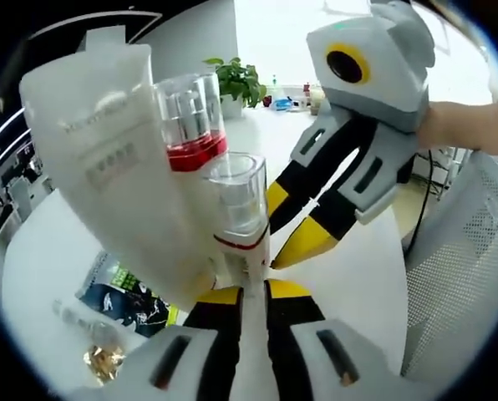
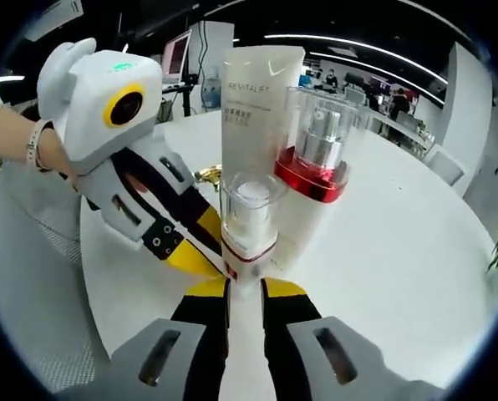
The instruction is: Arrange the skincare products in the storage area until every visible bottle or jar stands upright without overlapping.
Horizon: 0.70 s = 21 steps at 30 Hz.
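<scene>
A small white bottle (image 1: 242,251) with a clear cap and a red ring stands over the white table (image 1: 57,251). My left gripper (image 1: 253,291) is shut on its lower body. My right gripper (image 1: 282,234) comes in from the right, its yellow tips against the same bottle. In the right gripper view the bottle (image 2: 249,225) rises between my right gripper (image 2: 236,288) jaws, and my left gripper (image 2: 207,246) meets it from the left. Close behind stand a white tube (image 1: 107,167) (image 2: 257,92) and a clear-capped bottle with a red band (image 1: 190,125) (image 2: 316,159).
A green-and-black packet (image 1: 124,296) and a small gold item (image 1: 103,359) lie on the table. A potted plant (image 1: 236,79) stands at the far edge. A grey mesh chair (image 1: 466,251) sits beside the table. A person's hand (image 2: 15,142) holds the left gripper.
</scene>
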{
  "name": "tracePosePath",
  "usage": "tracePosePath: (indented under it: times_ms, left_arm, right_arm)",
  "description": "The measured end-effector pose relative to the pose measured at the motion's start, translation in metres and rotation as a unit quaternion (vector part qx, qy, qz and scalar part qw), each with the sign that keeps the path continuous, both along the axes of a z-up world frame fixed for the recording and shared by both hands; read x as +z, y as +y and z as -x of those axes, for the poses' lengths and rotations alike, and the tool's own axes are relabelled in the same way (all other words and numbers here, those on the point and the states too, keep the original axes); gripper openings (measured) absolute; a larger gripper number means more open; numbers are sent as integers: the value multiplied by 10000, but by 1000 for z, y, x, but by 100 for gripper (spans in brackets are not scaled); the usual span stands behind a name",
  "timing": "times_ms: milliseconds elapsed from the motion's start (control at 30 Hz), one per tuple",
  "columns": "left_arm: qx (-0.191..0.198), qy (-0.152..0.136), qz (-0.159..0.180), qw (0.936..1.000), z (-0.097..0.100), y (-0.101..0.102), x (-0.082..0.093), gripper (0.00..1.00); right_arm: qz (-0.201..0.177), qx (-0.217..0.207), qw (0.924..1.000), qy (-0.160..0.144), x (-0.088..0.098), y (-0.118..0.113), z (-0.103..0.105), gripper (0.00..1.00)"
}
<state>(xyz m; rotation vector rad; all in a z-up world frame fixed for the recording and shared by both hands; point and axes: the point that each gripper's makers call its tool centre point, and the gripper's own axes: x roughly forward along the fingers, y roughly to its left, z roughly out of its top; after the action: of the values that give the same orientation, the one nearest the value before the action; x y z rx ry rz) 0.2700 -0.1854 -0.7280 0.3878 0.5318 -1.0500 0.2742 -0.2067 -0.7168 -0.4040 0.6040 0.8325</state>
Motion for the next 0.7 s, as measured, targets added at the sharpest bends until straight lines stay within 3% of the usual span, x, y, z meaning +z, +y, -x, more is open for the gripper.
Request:
tracePosePath:
  times_ms: [233,433,567,700]
  left_arm:
    - [91,-32,28,9999,2,8,6,5]
    - [311,-83,109,9994,5,29,21,7]
    - [606,180,320,9975,10,46,27,10]
    - [748,158,289,9967,13,60,33,15]
  right_arm:
    - [132,54,9998,-166,7,0,-2,17]
    - [173,64,9993,-329,15,-1,5,22]
    - [126,-12,9991,-403,23,-3,9,28]
    - [19,-111,9989,-447,30,-4,13,34]
